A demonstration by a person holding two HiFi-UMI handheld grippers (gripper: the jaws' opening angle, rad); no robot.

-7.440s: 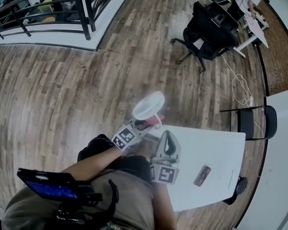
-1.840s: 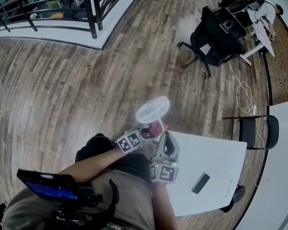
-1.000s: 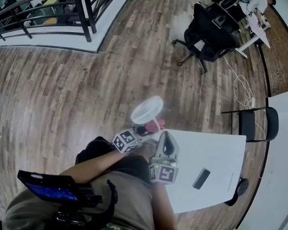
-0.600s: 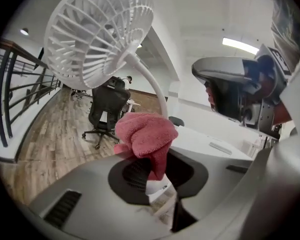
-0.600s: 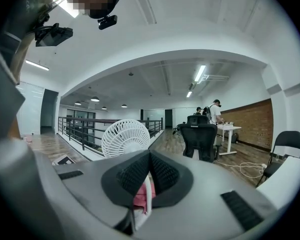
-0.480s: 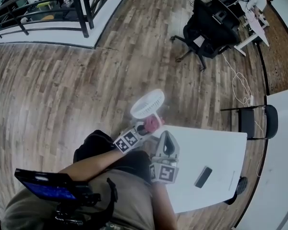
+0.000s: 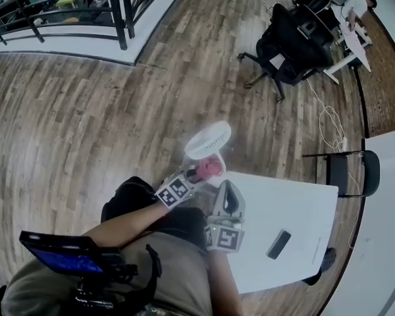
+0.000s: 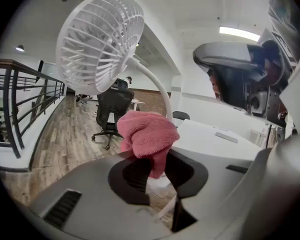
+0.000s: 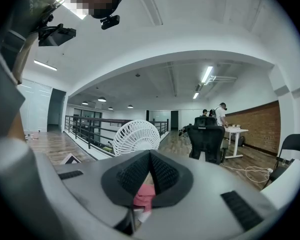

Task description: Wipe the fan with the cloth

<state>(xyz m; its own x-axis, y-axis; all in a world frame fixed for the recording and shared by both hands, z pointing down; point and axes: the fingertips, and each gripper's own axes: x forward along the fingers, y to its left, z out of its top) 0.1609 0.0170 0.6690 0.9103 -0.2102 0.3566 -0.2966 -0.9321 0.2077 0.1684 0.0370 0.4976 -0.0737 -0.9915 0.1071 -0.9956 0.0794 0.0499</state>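
Fan (image 7: 207, 140): its white head hung over the floor just past the table's far left corner, on a curved stem; base hidden.
Cloth (image 7: 209, 168): pink, bunched against the stem just below the head.
Left gripper (image 7: 195, 176): you had it grasping the cloth.
Right gripper (image 7: 228, 191): you had it clenched, jaws together, just right of the cloth.
Table (image 7: 296, 206): white; a dark flat device (image 7: 278, 244) lay near its right side.

Light: bright, even, came from ceiling strips (image 9: 206, 75) | Edges: fisheye curved the floor (image 7: 85, 110), corners went black | Focus: foreground looked soft
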